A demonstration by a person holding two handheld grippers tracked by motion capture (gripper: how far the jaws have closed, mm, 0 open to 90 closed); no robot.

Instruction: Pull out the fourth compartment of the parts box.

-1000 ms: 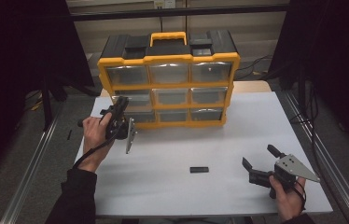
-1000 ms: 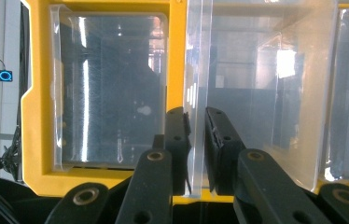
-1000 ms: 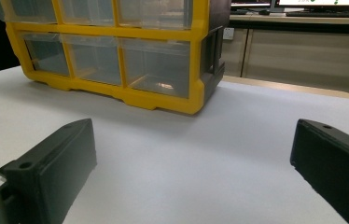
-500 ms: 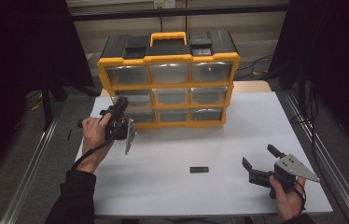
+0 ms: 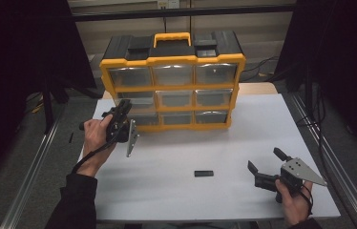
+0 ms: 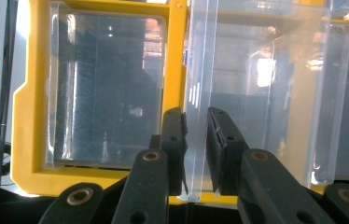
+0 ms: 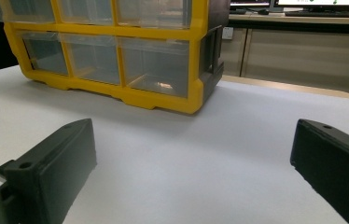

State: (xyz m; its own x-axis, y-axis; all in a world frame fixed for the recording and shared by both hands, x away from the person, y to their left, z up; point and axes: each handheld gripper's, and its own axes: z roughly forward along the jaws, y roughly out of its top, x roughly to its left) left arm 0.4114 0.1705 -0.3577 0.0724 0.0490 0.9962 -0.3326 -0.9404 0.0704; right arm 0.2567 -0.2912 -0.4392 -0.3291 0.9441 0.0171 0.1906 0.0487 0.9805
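- Drawer point(image 6: 200, 93) of clear plastic, in the left column of the yellow organizer cabinet point(image 5: 173, 86), middle row as far as the high view tells; its front lip sits between the jaw pads.
- Left gripper point(image 5: 121, 112) clenched on the drawer lip at the cabinet's left front; pads point(image 6: 175, 140) press both faces.
- Right gripper point(image 5: 265, 167) released, jaws wide, resting low on the white counter point(image 5: 167, 191), well right and forward of the cabinet.
- Small black block point(image 5: 204, 173) lies on the counter in front of the cabinet, left of the right gripper.
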